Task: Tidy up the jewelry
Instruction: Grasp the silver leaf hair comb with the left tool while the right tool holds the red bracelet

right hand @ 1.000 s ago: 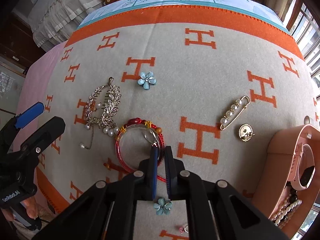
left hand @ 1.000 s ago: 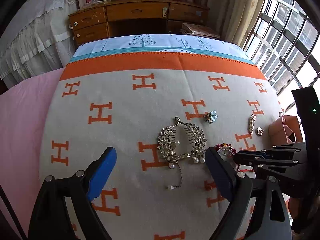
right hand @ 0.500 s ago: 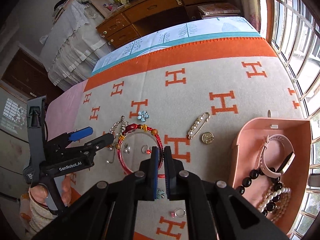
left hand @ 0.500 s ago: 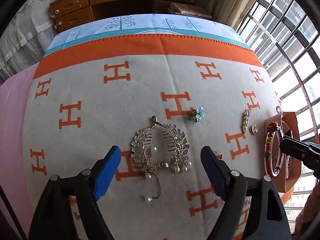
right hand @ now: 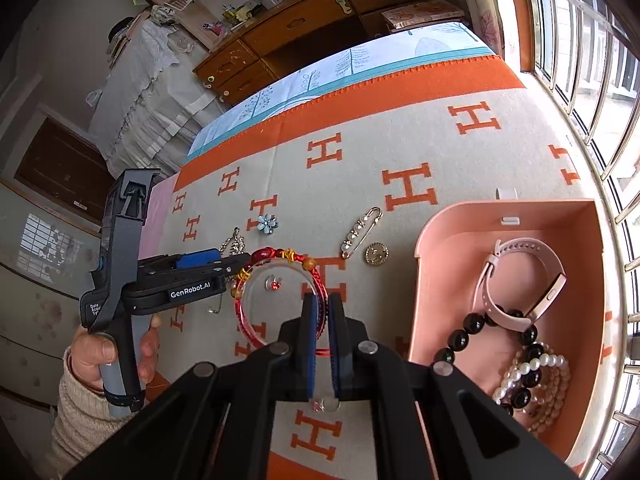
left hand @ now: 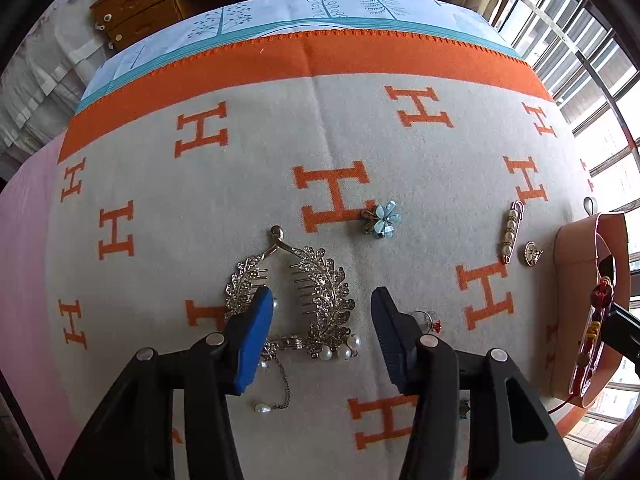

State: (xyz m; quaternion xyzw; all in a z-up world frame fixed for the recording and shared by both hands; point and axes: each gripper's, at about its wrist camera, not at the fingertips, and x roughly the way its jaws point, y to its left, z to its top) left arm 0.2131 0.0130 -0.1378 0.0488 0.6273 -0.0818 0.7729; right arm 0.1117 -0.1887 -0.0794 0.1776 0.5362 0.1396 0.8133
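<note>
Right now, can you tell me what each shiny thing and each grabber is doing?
Left gripper: jaws closing around the leaf hair comb, not pressing yet.
Leaf hair comb: flat on the blanket.
Right gripper: shut on the red bangle.
Red bangle: lifted, hanging from the pads.
Blue flower: lying loose.
Pearl pin: lying closed.
Pink tray: open, holding a watch and bead bracelets.

- "GenRobot.AI" in white letters runs along the black side of the left tool [right hand: 208,258], as the right wrist view shows it.
- A smaller white label on that tool's black body, above the handle, begins "Data Acqu…"; the rest is too small to read.
- Large orange "H" letters repeat in rows all over the beige blanket [left hand: 280,128], inside its orange border.
</note>
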